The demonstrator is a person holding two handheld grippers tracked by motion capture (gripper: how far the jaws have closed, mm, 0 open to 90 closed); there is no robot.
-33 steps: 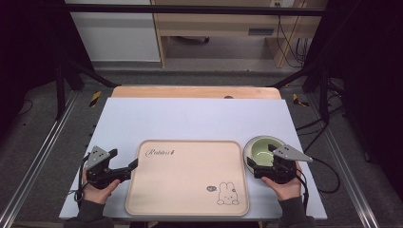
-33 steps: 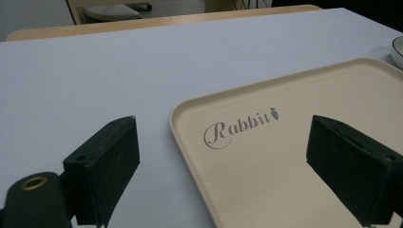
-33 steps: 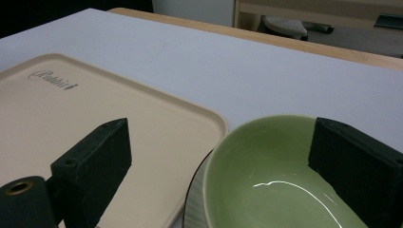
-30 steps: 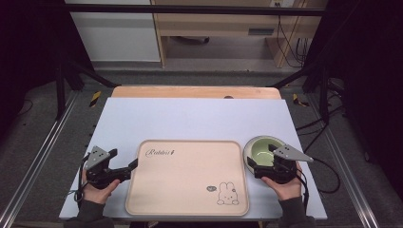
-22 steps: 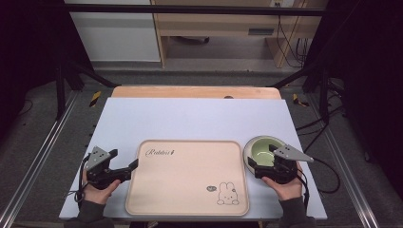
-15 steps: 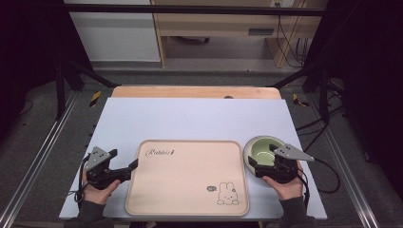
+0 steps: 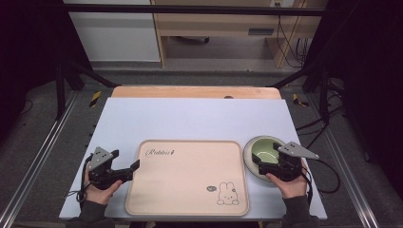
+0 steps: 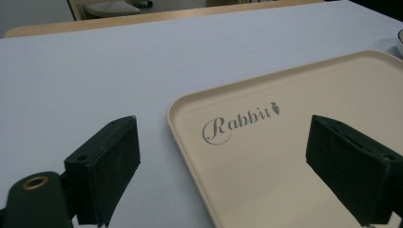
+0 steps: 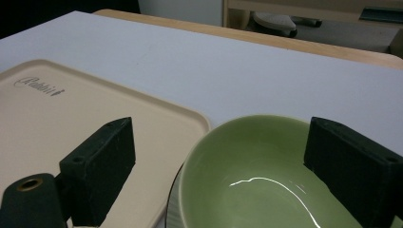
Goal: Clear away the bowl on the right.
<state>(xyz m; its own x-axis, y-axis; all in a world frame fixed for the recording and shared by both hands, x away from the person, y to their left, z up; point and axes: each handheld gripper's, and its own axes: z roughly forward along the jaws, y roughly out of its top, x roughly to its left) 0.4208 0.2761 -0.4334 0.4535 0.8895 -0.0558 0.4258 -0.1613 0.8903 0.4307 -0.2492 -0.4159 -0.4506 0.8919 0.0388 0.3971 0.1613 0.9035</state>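
From the high view, almost nothing has changed over the last second: the left gripper (image 7: 124, 174) sits at the left edge of the beige tray (image 7: 187, 176), and the right gripper (image 7: 273, 166) hovers over the near side of the green bowl (image 7: 263, 151), which stands on the bench (image 7: 190, 118) just right of the tray, as before. In the left gripper view, the fingers (image 8: 105, 167) are spread wide, straddling the tray's left rim (image 8: 187, 156) without touching it. In the right gripper view, the fingers (image 9: 100, 166) are likewise spread, one over the tray corner, the other beside the bowl (image 9: 247, 190), gripping nothing. The pause suggests both hands are lining up, with no grasp begun on bowl or tray.
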